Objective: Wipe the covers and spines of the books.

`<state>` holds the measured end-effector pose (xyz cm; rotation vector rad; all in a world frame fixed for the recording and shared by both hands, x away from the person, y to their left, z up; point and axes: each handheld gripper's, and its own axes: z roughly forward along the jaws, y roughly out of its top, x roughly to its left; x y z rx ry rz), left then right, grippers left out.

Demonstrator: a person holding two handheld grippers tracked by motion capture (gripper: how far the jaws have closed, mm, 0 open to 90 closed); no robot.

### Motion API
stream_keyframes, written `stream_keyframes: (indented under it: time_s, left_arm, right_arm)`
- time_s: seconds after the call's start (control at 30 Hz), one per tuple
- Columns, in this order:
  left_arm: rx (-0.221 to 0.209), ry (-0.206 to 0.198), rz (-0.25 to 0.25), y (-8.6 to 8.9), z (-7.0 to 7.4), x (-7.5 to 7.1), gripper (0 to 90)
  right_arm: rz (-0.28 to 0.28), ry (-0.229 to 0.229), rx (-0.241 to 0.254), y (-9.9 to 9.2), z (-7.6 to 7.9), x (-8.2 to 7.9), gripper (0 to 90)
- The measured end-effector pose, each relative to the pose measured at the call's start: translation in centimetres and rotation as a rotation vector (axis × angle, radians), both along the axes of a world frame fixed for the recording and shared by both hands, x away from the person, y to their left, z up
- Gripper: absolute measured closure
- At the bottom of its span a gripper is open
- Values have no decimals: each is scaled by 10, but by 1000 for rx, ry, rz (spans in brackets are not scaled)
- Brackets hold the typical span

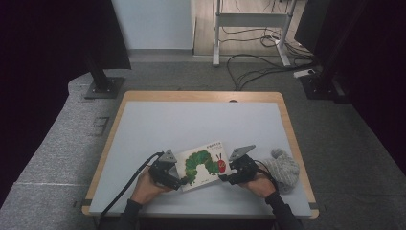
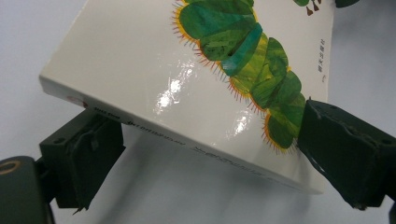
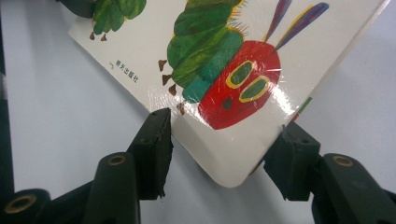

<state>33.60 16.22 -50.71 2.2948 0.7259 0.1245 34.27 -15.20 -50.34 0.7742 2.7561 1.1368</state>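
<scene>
A white picture book [image 1: 203, 163] with a green caterpillar on its cover lies near the front edge of the white table [image 1: 191, 120]. My left gripper [image 1: 181, 181] is at the book's near left corner. In the left gripper view the book [image 2: 154, 70] is tilted with a shadow under its spine. One jaw sits under the spine and the other against the cover, and my left gripper [image 2: 210, 126] stands wide. My right gripper [image 1: 224, 176] is at the near right corner. In the right gripper view its jaws [image 3: 226, 126] press on the two edges of the book's [image 3: 224, 70] rounded corner.
A grey knitted hat [image 1: 283, 168] lies on the table just right of my right hand. The table's wooden rim [image 1: 292, 139] runs close beside it. Black stands [image 1: 103, 84] and loose cables [image 1: 258, 67] are on the floor beyond the table.
</scene>
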Motion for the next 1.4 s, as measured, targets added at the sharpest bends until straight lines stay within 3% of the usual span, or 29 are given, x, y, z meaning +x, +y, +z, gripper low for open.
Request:
stream_keyframes:
  time_s: [0.33,0.5,0.77,1.1,1.4]
  left_arm:
    - [17,-60,9,-2,5,-5,117]
    - [20,-59,8,-3,5,-5,123]
    - [17,-66,7,-3,8,-6,160]
    - [-41,-72,53,2,20,-4,338]
    - [-23,-135,110,6,39,-3,477]
  right_arm:
    - [-67,-23,14,2,5,10,308]
    - [-92,0,18,5,2,22,259]
    - [-94,46,17,14,-2,38,253]
    - [-126,43,47,12,9,42,335]
    - [-142,-14,73,13,23,43,449]
